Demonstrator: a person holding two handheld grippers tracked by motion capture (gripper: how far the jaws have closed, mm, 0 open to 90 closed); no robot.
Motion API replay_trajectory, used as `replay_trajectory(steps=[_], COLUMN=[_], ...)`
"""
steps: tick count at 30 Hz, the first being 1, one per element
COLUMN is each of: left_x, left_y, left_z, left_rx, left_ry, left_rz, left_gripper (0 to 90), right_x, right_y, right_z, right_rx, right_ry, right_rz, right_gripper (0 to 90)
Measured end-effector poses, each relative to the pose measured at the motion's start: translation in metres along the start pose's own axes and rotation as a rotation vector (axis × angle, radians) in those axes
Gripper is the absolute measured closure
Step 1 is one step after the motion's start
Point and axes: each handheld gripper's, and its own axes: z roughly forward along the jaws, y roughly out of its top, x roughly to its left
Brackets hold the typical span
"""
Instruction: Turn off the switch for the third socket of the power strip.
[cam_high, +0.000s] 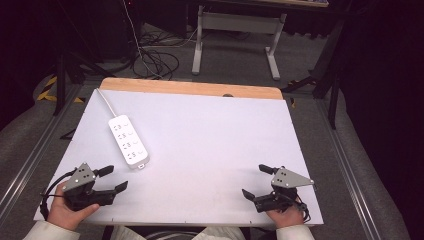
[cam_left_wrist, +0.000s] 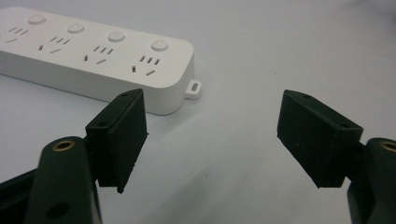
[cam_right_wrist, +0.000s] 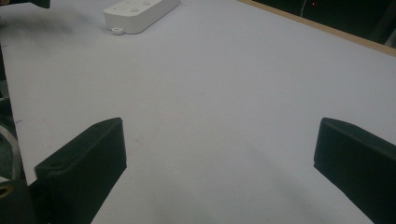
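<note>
Grey carpeted floor surrounds a white rectangular tabletop (cam_high: 210, 145) with a light wooden strip along its far edge; beyond it stand the pale metal legs of another desk (cam_high: 235, 42), and loose dark cables (cam_high: 155, 62) lie on the floor to the left of them.

At the near left corner of the table, the person's left hand (cam_high: 67, 212) holds the left gripper (cam_high: 114, 178), a black two-jaw tool with a grey three-cornered plate on top. Its jaws stand wide apart with nothing between them, pointing toward the middle of the table. Just beyond and slightly right of it lies a white four-outlet plastic power strip (cam_high: 128, 140), flat on the tabletop, angled so that its near end with a small mounting tab comes close to the gripper's tips. A white cord (cam_high: 105, 101) runs from its far end toward the table's back left corner. In the left gripper view the strip (cam_left_wrist: 93, 60) sits just past the left jaw, apart from it.

At the near right corner, the right hand (cam_high: 286, 217) holds the right gripper (cam_high: 255, 181), likewise spread open and empty, aimed leftward across bare tabletop, well apart from the strip (cam_right_wrist: 140, 11).
</note>
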Motion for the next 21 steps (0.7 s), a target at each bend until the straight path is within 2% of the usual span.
replay_trajectory(steps=[4,6,9,12,21], left_x=[-0.0015,-0.0016,-0.0025,-0.0022,0.0013], left_y=[-0.0027,-0.0002,0.0030,0.0035,0.0036], left_z=[-0.0001,-0.0010,-0.0023,-0.0042,-0.0056], left_rx=[0.013,-0.014,-0.063,-0.080,-0.064], left_ry=[-0.015,-0.029,-0.027,-0.024,-0.003], left_rz=[-0.001,-0.018,-0.026,-0.038,-0.075], left_gripper=[22.5,22.5,22.5,22.5,23.5], right_x=[-0.0004,-0.0003,-0.0002,0.0000,-0.0007], right_y=[-0.0004,-0.0004,-0.0002,0.0000,-0.0004], right_z=[-0.0004,-0.0002,0.0006,0.0004,0.0002], right_rx=[0.000,0.000,0.002,0.001,0.002], right_ry=[0.001,0.001,0.000,0.000,-0.004], right_rz=[0.001,0.003,0.001,-0.002,0.006], right_gripper=[2.9,2.9,2.9,2.9,2.8])
